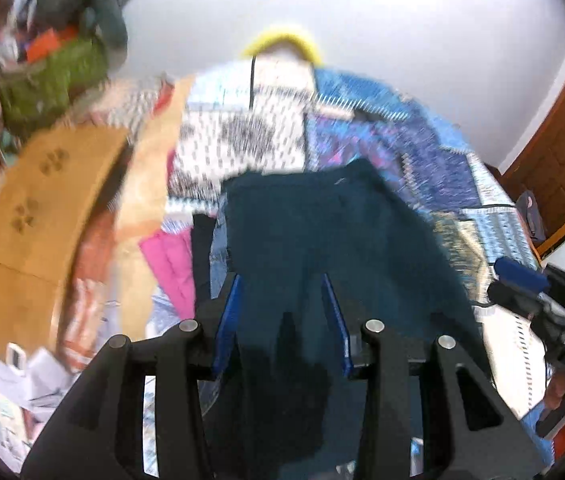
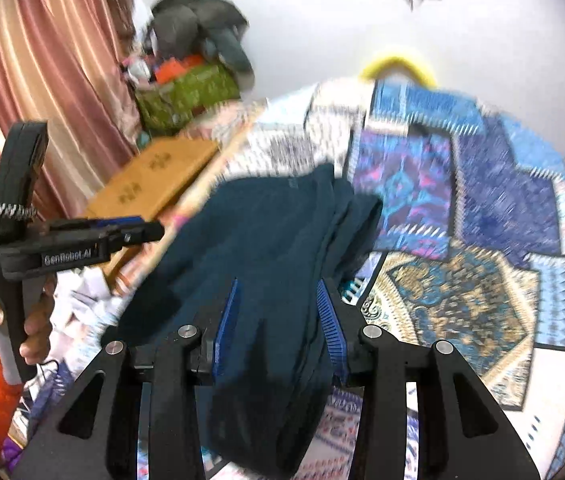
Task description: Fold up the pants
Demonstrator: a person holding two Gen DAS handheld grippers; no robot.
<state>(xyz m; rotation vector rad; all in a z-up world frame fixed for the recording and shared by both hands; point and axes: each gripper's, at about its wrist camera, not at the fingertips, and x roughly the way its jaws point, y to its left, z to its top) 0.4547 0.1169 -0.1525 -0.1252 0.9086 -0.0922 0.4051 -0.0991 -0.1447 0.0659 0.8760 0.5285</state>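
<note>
White wall behind; patchwork bedspread (image 2: 494, 216) covers the bed, blue/purple/cream printed cotton, flat. Far-left corner: green box (image 2: 186, 96) under a grey plush heap; pink curtain (image 2: 42, 92) alongside. Left edge: tan wooden boards (image 1: 42, 216), rigid, cut-out motifs. Left gripper (image 1: 282, 312): blue ribbed pads parted, dark cloth lying between them; whether pads press the cloth cannot be told (blur). Centre of bed: pants (image 2: 266, 248), dark teal knit, already doubled, several layers stacked, far edge rumpled. Judged light, limp, non-slippery; layers will slide apart unless all are pinched together, so take hold at near folded edge, both corners, w/ even tension. Right gripper (image 2: 282, 316): pads likewise apart, straddling the near fold; contact unclear. Yellow curved item (image 2: 398, 66) at far edge, unidentified.
</note>
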